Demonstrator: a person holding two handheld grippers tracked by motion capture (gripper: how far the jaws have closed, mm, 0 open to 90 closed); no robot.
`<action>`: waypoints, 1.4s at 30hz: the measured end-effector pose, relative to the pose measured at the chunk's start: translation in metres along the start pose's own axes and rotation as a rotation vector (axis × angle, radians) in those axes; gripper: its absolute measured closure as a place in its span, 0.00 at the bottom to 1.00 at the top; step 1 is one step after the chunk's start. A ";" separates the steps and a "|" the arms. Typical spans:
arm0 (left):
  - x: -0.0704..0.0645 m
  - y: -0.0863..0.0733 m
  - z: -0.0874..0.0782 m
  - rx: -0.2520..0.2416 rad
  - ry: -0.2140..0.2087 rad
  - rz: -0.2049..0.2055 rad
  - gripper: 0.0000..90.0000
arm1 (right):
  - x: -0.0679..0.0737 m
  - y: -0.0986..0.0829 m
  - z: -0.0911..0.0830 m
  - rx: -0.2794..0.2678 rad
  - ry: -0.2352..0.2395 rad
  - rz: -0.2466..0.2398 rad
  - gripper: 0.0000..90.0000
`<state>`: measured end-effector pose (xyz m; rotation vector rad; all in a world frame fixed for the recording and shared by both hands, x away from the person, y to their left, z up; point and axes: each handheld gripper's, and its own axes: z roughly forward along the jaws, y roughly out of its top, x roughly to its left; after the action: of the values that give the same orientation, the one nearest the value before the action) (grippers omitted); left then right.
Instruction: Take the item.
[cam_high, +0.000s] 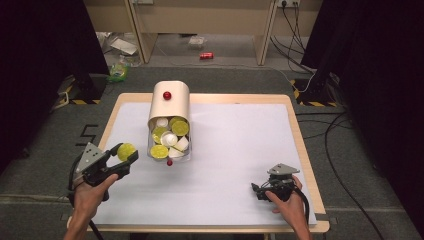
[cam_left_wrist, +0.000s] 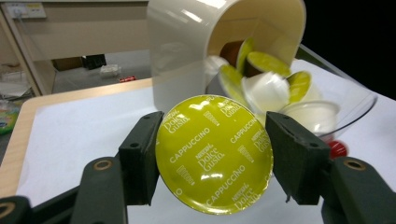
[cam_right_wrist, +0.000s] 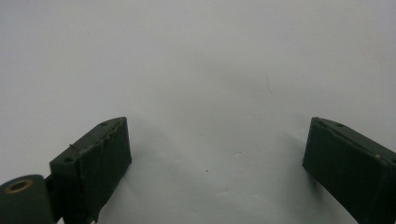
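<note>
Left hand-held gripper (cam_high: 126, 156) clamps a green coffee capsule (cam_high: 126, 151), just left of the cream capsule dispenser (cam_high: 170, 106) lying on its side, its mouth toward the person, capsules spilling into its clear tray (cam_high: 186, 156). Right hand-held gripper (cam_high: 256, 190) rests on the white worktop (cam_high: 235, 145), well apart.

Left gripper view: the capsule's (cam_left_wrist: 214, 154) glossy round foil lid, printed CAPPUCCINO, faces the camera between both jaws; beyond stands the dispenser (cam_left_wrist: 187, 51).

Right gripper view: jaws stand wide over bare worktop (cam_right_wrist: 196, 70).
</note>
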<state>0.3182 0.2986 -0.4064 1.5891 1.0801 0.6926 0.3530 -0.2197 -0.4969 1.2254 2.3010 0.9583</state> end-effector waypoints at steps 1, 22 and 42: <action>0.004 -0.007 0.000 -0.005 0.006 -0.009 0.43 | 0.000 0.000 0.000 0.000 0.000 -0.002 0.09; 0.021 -0.061 0.015 0.041 0.070 -0.025 0.43 | 0.000 0.000 0.000 0.000 -0.001 -0.001 0.09; 0.028 -0.087 0.025 0.199 0.090 -0.050 0.43 | 0.000 0.000 0.000 0.001 0.000 -0.002 0.09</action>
<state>0.3260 0.3165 -0.4989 1.7057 1.2833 0.6438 0.3529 -0.2197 -0.4969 1.2237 2.3022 0.9568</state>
